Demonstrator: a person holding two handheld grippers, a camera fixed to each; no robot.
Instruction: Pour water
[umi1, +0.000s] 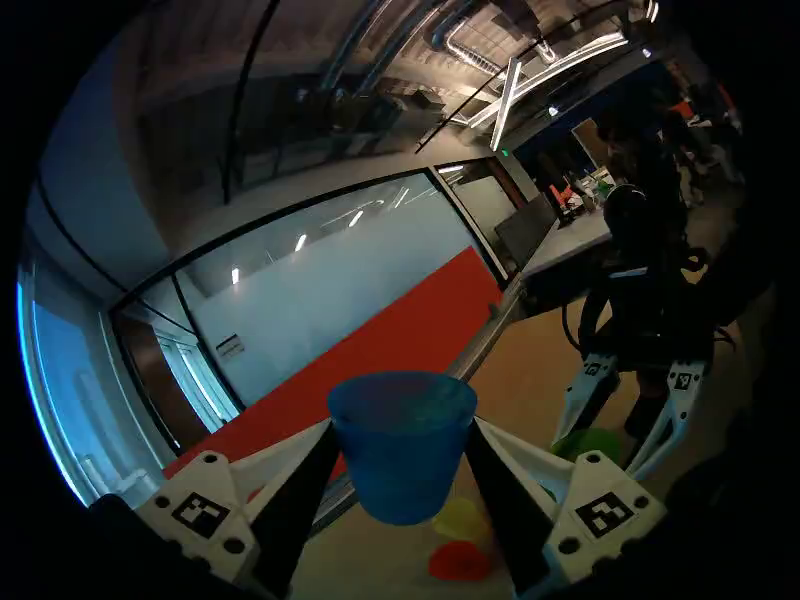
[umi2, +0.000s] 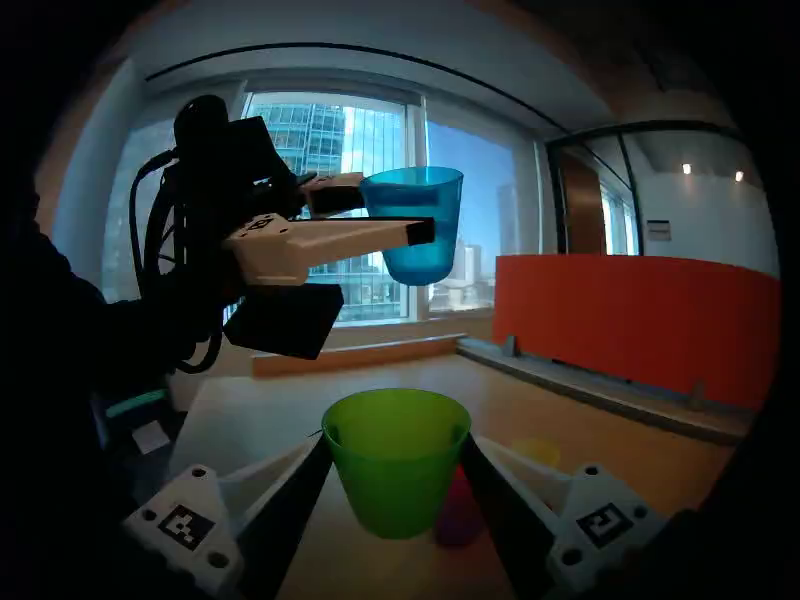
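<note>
Blue cup: your left gripper (umi1: 402, 432) is clamping a translucent blue tapered plastic cup (umi1: 402, 465) by its side wall, a finger pressing on each side. In the right gripper view it is hanging high at the left, well above the table and close to upright.
Green cup: your right gripper (umi2: 397, 445) is gripping a translucent green tapered plastic cup (umi2: 397, 485) the same way, low and near over the pale wooden table (umi2: 600, 420), rim facing up.
Water: no level is showing in either cup, so I cannot tell which one is loaded.
Handling: both cups are looking light, thin-walled and smooth. I am judging that a hard squeeze is going to buckle them and a weak one is going to let them slide along the taper.
Hold: you are gripping the upper wall, where the rim is probably stiffening it; that is looking like the right place.
Other items: a small yellow piece (umi1: 460, 518) and a red piece (umi1: 460, 562) are lying on the table below the blue cup.
Writing: no brand is showing on the cups. The black-and-white square markers (umi1: 200, 513) on the fingers are carrying patterns, not words. A small white sign (umi2: 658, 230) on the far right glass wall is showing too small to read.
</note>
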